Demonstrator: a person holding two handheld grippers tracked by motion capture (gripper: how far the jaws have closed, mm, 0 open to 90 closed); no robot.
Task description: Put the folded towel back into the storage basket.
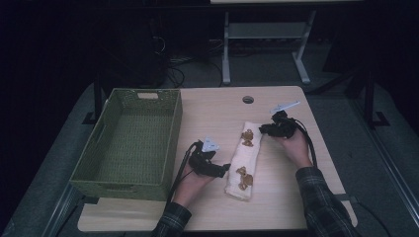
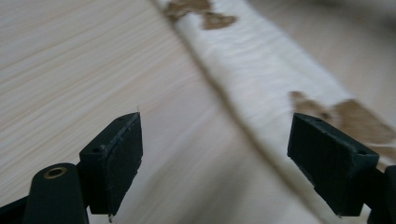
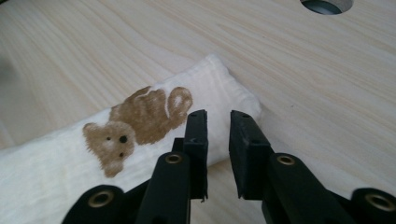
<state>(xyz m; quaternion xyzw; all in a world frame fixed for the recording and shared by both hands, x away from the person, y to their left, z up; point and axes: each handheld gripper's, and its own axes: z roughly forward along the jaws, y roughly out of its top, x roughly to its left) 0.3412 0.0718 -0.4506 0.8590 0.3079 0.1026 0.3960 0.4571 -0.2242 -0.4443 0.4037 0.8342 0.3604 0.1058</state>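
Forearms enter at the table's near edge in the high view. Folded towel (image 1: 243,160) lies right of centre, long axis running near edge to far edge. Left gripper (image 1: 223,169) sits at its near end, right gripper (image 1: 263,129) at the far end; basket (image 1: 129,140) at the left edge.

Left gripper view: jaws wide apart, nothing between, towel (image 2: 261,70) slanting past the right jaw.

Right gripper view: jaws a narrow gap apart, empty, just off the towel's (image 3: 70,154) end corner, bear print (image 3: 135,122) beside. Right is closer to a grab, I'd say.
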